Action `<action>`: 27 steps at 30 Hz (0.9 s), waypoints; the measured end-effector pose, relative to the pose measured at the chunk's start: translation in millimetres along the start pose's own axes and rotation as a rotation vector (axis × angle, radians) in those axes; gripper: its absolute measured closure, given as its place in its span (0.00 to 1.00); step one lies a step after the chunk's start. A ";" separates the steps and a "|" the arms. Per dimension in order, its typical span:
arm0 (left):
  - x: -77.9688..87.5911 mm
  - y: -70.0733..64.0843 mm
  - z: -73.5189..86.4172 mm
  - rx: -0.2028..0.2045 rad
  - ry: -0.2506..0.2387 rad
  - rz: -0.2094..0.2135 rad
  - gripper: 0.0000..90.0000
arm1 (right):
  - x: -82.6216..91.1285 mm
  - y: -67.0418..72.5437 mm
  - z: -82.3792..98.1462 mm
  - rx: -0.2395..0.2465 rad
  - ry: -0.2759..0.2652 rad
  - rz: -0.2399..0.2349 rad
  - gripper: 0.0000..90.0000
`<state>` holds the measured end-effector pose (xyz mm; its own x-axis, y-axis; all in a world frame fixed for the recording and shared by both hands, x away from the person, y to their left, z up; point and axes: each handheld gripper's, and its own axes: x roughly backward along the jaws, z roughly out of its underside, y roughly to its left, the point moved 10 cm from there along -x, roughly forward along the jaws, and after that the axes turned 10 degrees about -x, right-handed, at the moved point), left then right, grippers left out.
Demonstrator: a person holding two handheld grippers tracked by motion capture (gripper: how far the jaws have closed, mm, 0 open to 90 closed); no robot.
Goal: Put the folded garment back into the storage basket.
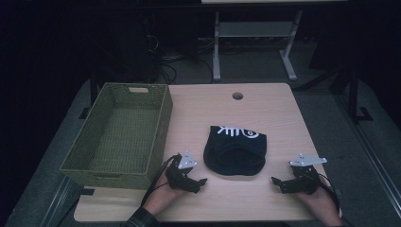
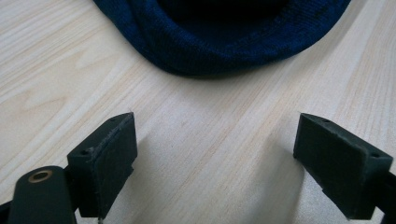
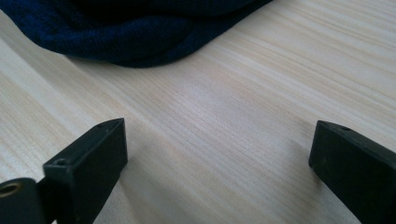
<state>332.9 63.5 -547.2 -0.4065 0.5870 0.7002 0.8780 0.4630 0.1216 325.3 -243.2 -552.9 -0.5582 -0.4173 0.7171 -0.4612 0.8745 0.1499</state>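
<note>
Left claw (image 1: 201,182): jaws at full spread, nothing between them, resting low on the desk (image 1: 265,113) near its front edge, toward the front-left corner. Right claw (image 1: 276,183): likewise wide open and empty, low at the front edge, toward the front-right corner. Both point inward at the item between them.

Item: dark knitted hat (image 1: 235,150), navy in the gripper views, with a white printed motif on the far side. Position: middle of the desk, somewhat nearer the front edge than the back, lying flat with its rounded edge toward the person. Apart from both claws; bare wood lies between each pair of jaws and the fabric.

Handling, as judged: light, soft, limp; will sag and fold when lifted, no fragility. Ribbed knit should give the pads good friction, so slipping is unlikely. A single-layer pinch may stretch it.

Recommended hold: the thick rolled hem at the near curved edge (image 2: 219,56), one claw on each side, pads closing over both layers.

Adjacent: green woven basket (image 1: 163,118), along the left edge of the desk.
</note>
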 end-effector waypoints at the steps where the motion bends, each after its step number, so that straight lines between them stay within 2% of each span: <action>1: 0.0 0.0 0.0 0.000 0.000 0.000 0.14 | 0.6 0.3 -0.5 -0.004 0.010 -0.001 0.07; 5: -0.2 0.3 -0.2 -0.003 0.000 0.001 0.14 | 4.5 -0.3 -6.1 -0.024 0.017 -0.021 0.16; 7: -0.3 0.3 -0.3 -0.003 0.000 0.001 0.14 | 6.5 -1.6 -13.7 -0.020 0.000 -0.026 0.18; 10: -0.5 0.5 -0.4 -0.003 -0.002 -0.001 0.14 | 8.5 -2.5 -24.0 -0.029 -0.002 -0.042 0.28; 14: -0.5 0.4 -0.4 -0.002 -0.002 -0.001 0.14 | 11.8 -1.0 -39.2 -0.022 -0.017 -0.075 0.48; 15: -0.5 0.4 -0.4 -0.002 -0.002 -0.001 0.14 | 11.8 -1.0 -39.2 -0.022 -0.017 -0.075 0.48; 18: -0.6 0.5 -0.4 -0.002 -0.001 -0.002 0.14 | 12.3 0.2 -55.1 -0.027 -0.022 -0.118 0.59; 19: -0.6 0.5 -0.4 -0.002 -0.001 -0.002 0.14 | 12.3 0.2 -55.1 -0.027 -0.022 -0.118 0.59; 21: -0.5 0.5 -0.4 -0.003 -0.001 -0.002 0.14 | 11.3 0.3 -64.0 -0.025 -0.025 -0.137 0.67; 23: -0.5 0.5 -0.4 -0.003 -0.001 -0.002 0.14 | 11.1 0.8 -66.4 -0.023 -0.028 -0.141 0.70; 25: -0.6 0.5 -0.5 -0.002 -0.001 -0.001 0.14 | 9.7 -0.8 -76.4 -0.011 -0.046 -0.149 0.75; 27: -0.6 0.5 -0.5 -0.002 -0.002 -0.001 0.14 | 8.4 -1.4 -80.2 -0.016 -0.038 -0.143 0.79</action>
<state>333.6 63.1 -547.2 -0.4080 0.5874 0.6989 0.8779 0.4626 0.1237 376.6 -228.1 -492.5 -0.5133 -0.5470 0.6613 -0.5274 0.8089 0.2598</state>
